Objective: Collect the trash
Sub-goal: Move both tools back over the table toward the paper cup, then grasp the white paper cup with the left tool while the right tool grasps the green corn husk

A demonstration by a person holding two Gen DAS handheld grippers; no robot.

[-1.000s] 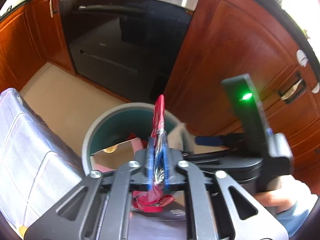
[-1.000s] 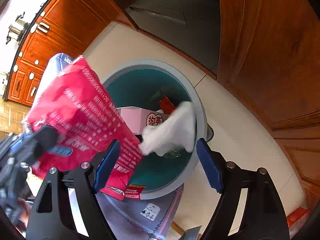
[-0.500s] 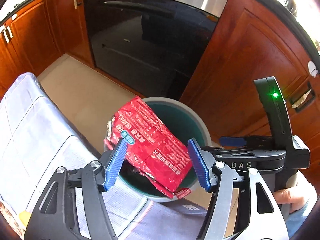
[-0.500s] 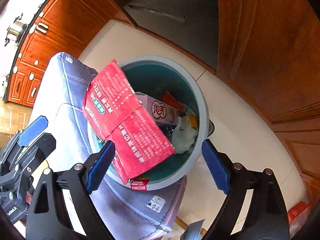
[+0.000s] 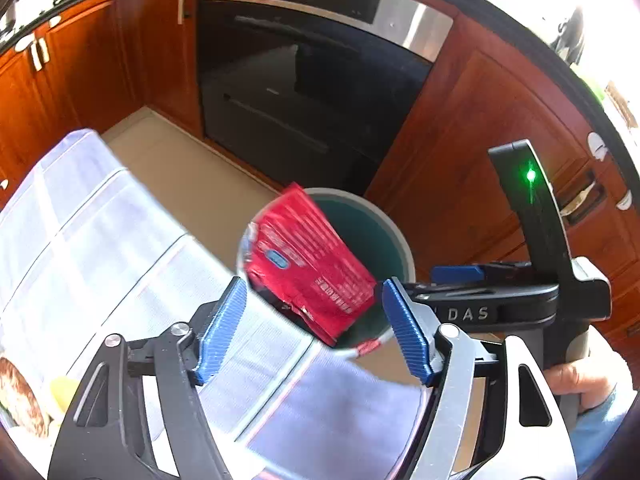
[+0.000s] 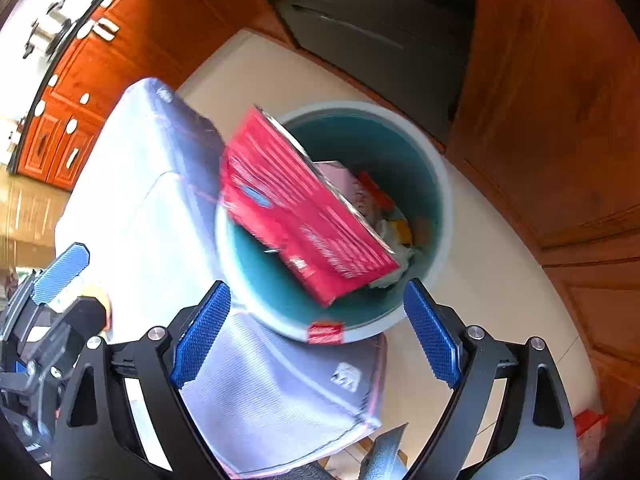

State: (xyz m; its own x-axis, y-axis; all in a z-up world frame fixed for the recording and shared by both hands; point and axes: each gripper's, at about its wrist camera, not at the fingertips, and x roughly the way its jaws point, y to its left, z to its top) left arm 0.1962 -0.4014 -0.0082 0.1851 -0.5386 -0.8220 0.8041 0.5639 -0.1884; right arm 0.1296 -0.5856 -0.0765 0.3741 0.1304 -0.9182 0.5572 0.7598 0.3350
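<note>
The left gripper (image 5: 310,332) is opening its jaws with nothing between them, and the right gripper (image 6: 316,336) is likewise spread and empty. The red packet (image 6: 304,216) is tipping over the bin (image 6: 436,184), one edge at the rim beside the cloth-covered table (image 6: 152,184) corner. Both grippers are best kept clear above until the packet settles inside.
</note>
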